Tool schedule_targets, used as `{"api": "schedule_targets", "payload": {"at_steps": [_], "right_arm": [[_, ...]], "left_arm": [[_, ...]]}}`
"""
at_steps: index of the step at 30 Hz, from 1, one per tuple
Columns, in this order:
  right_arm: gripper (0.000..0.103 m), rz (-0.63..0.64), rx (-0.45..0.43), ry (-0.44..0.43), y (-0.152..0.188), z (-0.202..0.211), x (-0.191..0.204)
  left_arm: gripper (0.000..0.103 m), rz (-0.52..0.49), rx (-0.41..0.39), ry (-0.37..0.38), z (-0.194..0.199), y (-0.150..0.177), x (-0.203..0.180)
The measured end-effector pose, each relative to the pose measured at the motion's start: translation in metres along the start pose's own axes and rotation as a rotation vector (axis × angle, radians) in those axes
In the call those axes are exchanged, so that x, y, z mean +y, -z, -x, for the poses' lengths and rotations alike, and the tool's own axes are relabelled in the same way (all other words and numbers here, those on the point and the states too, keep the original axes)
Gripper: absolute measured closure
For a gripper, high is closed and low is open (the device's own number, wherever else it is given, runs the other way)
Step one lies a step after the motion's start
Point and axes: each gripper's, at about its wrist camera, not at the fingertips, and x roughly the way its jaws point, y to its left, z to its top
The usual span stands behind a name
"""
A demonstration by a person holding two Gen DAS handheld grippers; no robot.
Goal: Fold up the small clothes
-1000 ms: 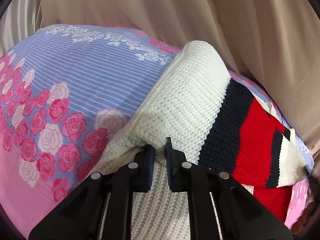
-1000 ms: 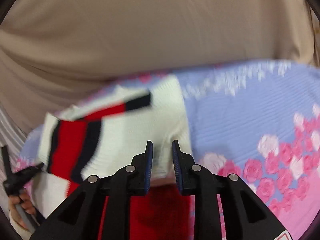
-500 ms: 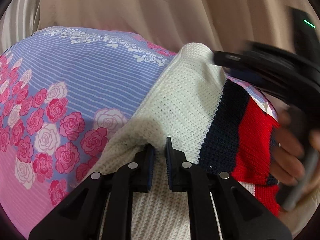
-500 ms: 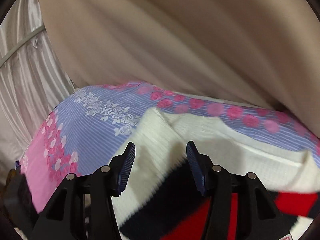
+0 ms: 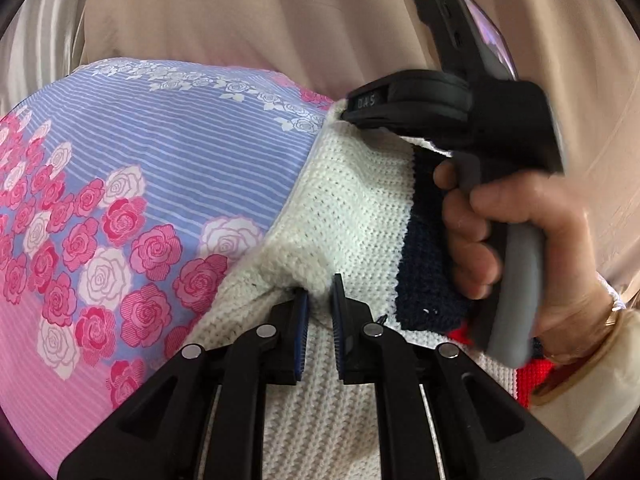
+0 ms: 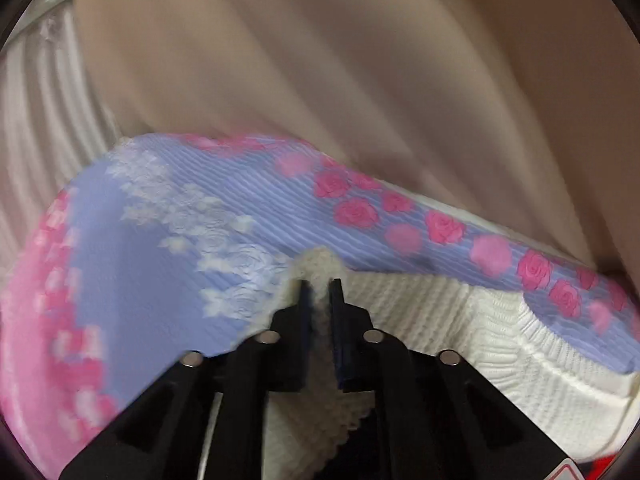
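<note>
A small knit sweater (image 5: 352, 200), cream with navy and red stripes, lies on a floral bedsheet (image 5: 160, 152). My left gripper (image 5: 319, 300) is shut on a cream fold at the sweater's near edge. My right gripper (image 6: 318, 284) is shut on the sweater's far cream corner (image 6: 318, 264); the rest of the sweater (image 6: 460, 312) spreads to its right. In the left wrist view the right gripper (image 5: 352, 110) reaches in from the right, held by a hand (image 5: 508, 240) that hides part of the stripes.
The bedsheet (image 6: 160, 272) is lilac striped with pink and white roses. Beige curtain folds (image 5: 280, 12) hang close behind the bed, also in the right wrist view (image 6: 320, 60). A pale pleated curtain (image 6: 44, 120) hangs at the left.
The right gripper swung from the sweater's red end to its far cream corner, opened on the way, and has shut on it. The left gripper kept its hold.
</note>
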Motion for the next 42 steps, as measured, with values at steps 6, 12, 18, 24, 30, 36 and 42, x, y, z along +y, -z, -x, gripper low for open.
{"api": "schedule_targets", "payload": {"at_steps": [6,12,18,24,30,36,42], "right_arm": [[0.067,-0.067,-0.133,0.053,0.054,0.13,-0.053],[0.055,-0.306,-0.12,0.344,0.188,0.237,-0.156],[0.05,-0.486,-0.085,0.308,0.25,0.241,-0.201],[0.094,-0.463,-0.135,0.249,0.228,0.234,-0.192],[0.096,-0.428,-0.184,0.331,0.237,0.252,-0.193],[0.096,-0.463,-0.209,0.309,0.248,0.255,-0.189],[0.092,-0.514,-0.094,0.321,0.263,0.239,-0.201]], "left_arm": [[0.091,0.002,0.019,0.038,-0.002,-0.006,0.009],[0.083,0.051,0.009,0.09,0.015,-0.017,0.023],[0.068,0.121,0.086,0.124,0.001,-0.025,0.019],[0.094,0.092,0.1,0.047,-0.002,-0.029,0.006],[0.094,0.071,0.071,-0.012,0.002,-0.033,0.013],[0.094,0.026,0.059,-0.045,-0.001,-0.027,0.004],[0.088,0.01,0.076,0.023,0.007,-0.023,0.006]]}}
